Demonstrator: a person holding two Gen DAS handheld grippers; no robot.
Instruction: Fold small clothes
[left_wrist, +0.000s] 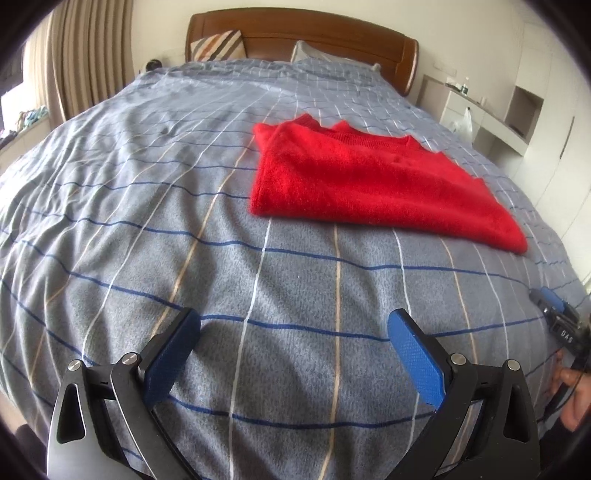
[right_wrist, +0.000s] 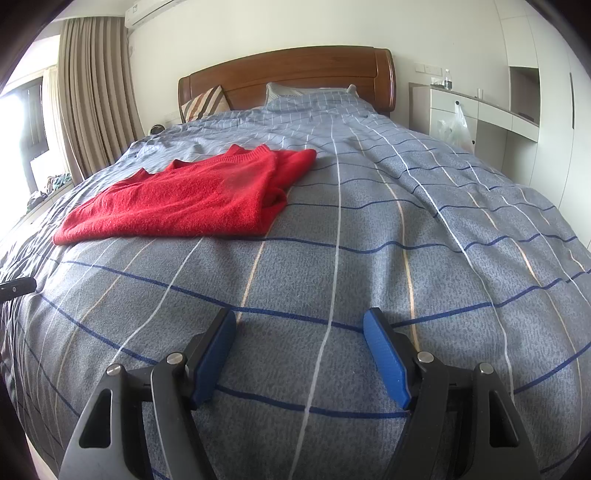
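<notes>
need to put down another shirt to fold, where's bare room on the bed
Bare duvet lies between the red sweater and both open grippers, left and right. More runs from the sweater toward the pillows. Only the sweater's patch is taken.

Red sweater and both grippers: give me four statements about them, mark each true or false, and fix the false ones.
1. The red sweater lies folded on the checked bedspread. True.
2. The left gripper is clamped on the sweater's hem. False: its jaws stand open over bare bedspread, apart from the sweater.
3. The right gripper holds nothing. True.
4. The sweater hangs over the wooden headboard. False: it lies flat on the bedspread, well short of the headboard.
</notes>
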